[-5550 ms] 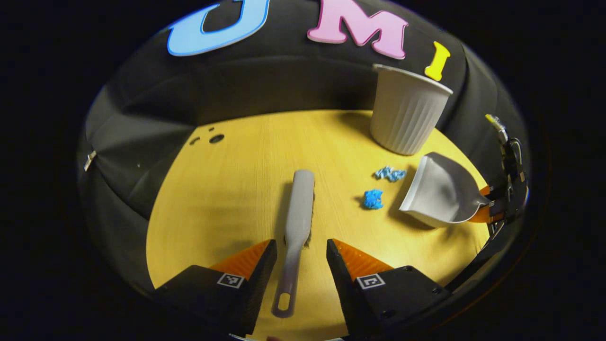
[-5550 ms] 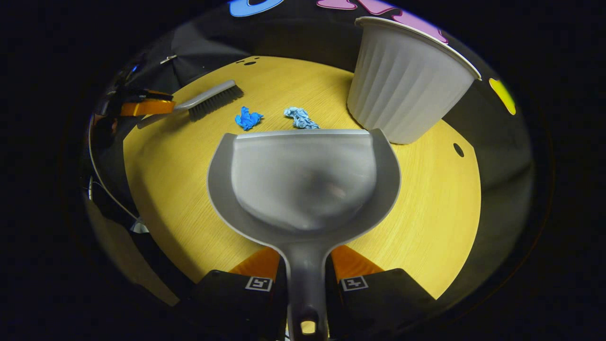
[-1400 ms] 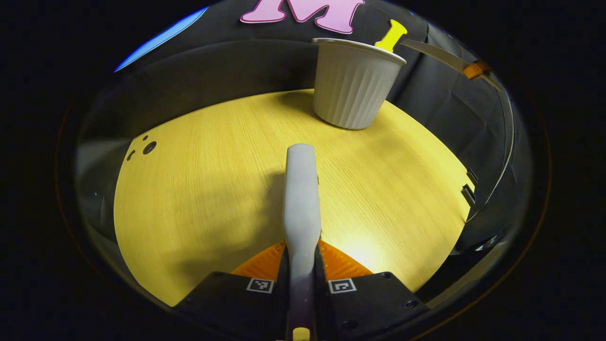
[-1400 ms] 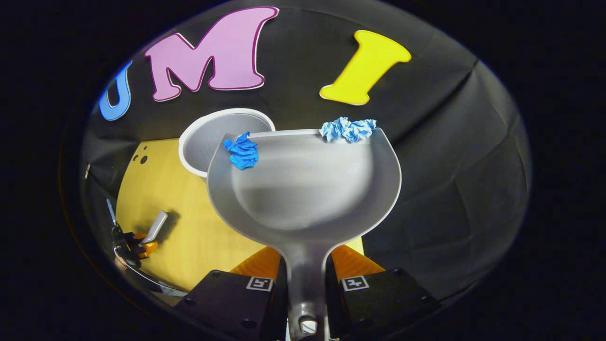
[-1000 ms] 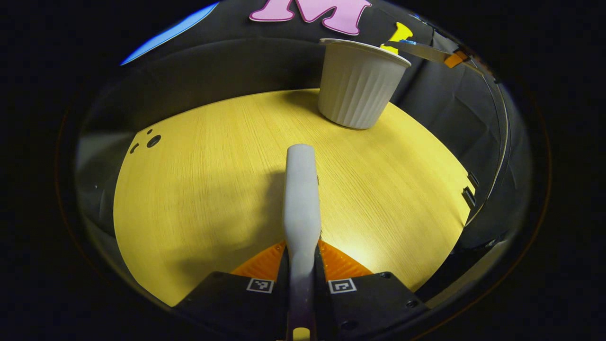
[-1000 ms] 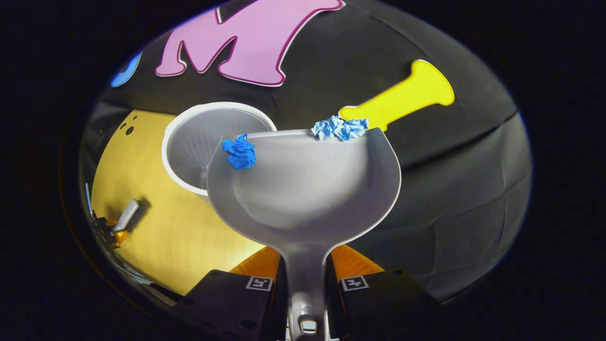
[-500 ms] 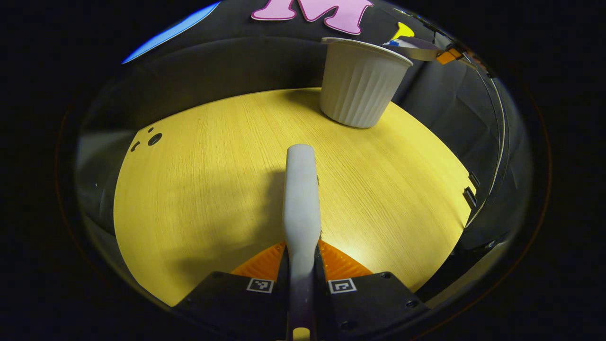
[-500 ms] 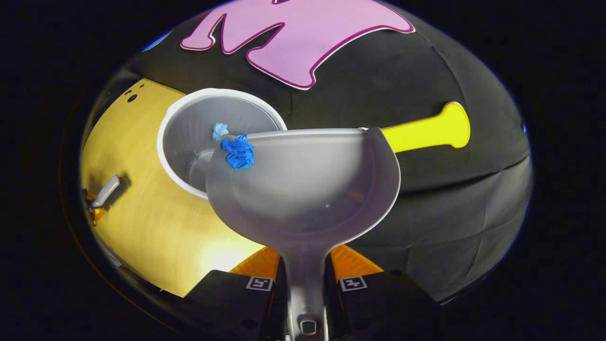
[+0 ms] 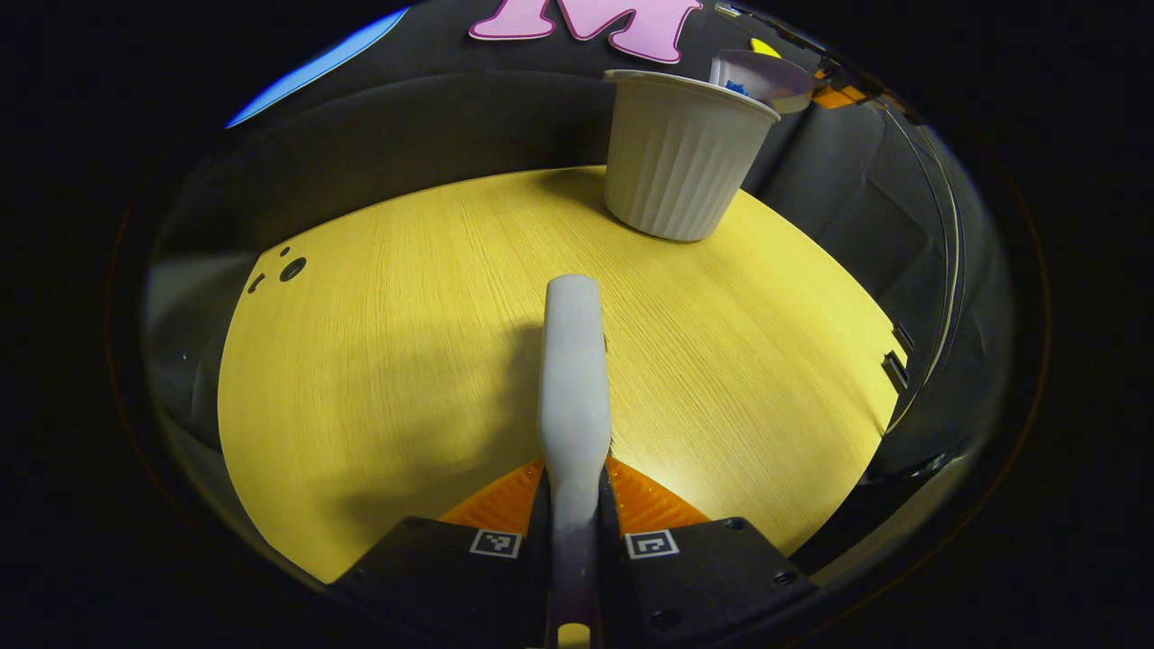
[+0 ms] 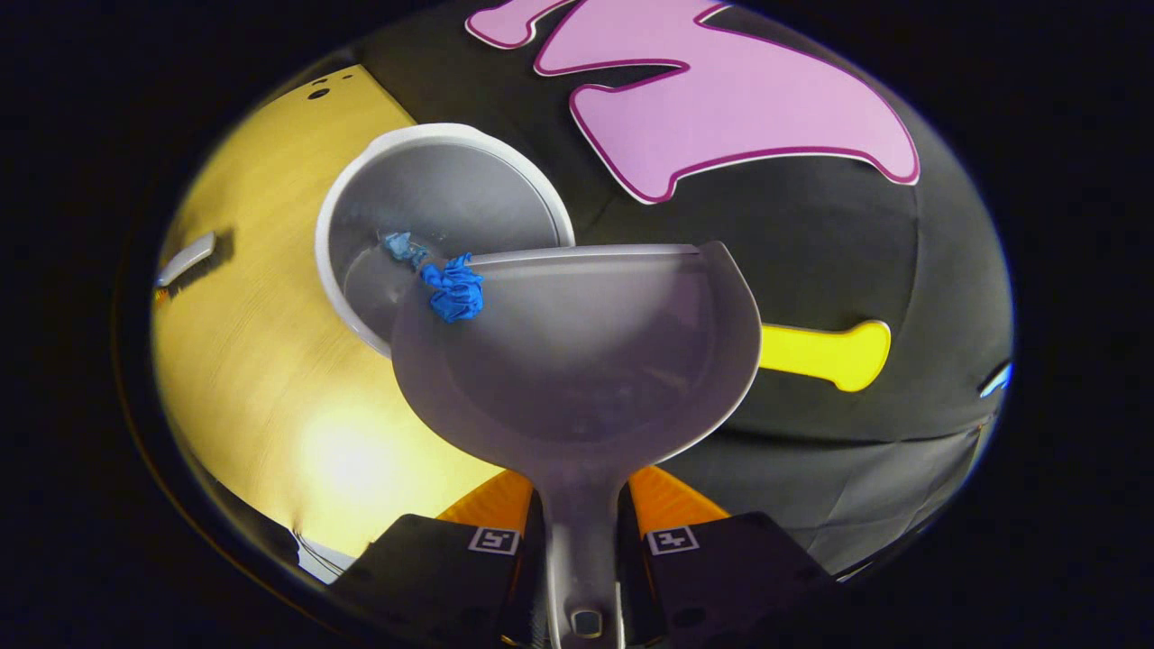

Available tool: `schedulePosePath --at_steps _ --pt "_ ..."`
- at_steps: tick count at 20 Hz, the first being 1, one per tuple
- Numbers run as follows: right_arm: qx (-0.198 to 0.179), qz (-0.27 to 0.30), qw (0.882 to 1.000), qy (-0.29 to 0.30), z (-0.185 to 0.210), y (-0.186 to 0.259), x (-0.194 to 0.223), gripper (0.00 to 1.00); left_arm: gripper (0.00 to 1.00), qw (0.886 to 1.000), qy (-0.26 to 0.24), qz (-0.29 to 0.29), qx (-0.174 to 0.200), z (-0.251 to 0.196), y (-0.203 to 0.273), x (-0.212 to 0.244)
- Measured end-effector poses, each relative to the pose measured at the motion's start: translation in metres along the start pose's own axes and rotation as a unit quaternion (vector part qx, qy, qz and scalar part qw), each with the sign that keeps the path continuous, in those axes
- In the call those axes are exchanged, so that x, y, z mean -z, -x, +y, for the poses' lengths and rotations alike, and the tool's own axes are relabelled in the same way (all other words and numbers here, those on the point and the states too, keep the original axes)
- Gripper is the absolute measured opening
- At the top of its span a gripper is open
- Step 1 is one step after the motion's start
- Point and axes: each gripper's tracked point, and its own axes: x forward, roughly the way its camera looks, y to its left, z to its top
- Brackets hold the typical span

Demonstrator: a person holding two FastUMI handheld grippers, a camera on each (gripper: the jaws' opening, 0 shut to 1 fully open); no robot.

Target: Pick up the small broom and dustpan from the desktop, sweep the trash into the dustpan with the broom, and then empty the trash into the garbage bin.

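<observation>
Clamped between the fingers of the right gripper (image 10: 577, 532), the handle of the grey dustpan (image 10: 586, 351) is held with both fingers pressed against it, and the pan is raised above the yellow desktop (image 10: 252, 361) with its front lip over the open mouth of the white ribbed garbage bin (image 10: 424, 149). One crumpled blue scrap (image 10: 455, 287) is seen clinging at the left corner of the pan's lip, and a paler blue scrap (image 10: 401, 247) is seen inside the bin. In the left gripper view, the grey handle of the small broom (image 9: 572, 379) is pinched between the fingers of the left gripper (image 9: 572, 518), low over the desktop (image 9: 379, 361). The bin (image 9: 676, 149) is shown standing at the far edge of the table, with the dustpan (image 9: 766, 77) tipped over its rim.
</observation>
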Motion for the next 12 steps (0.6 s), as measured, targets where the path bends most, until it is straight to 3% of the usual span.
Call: schedulePosePath --at_steps 12 --pt "0.021 0.007 0.991 0.133 -0.001 0.001 -0.032 0.36 0.31 1.000 0.012 0.000 -0.006 0.001 0.003 0.011"
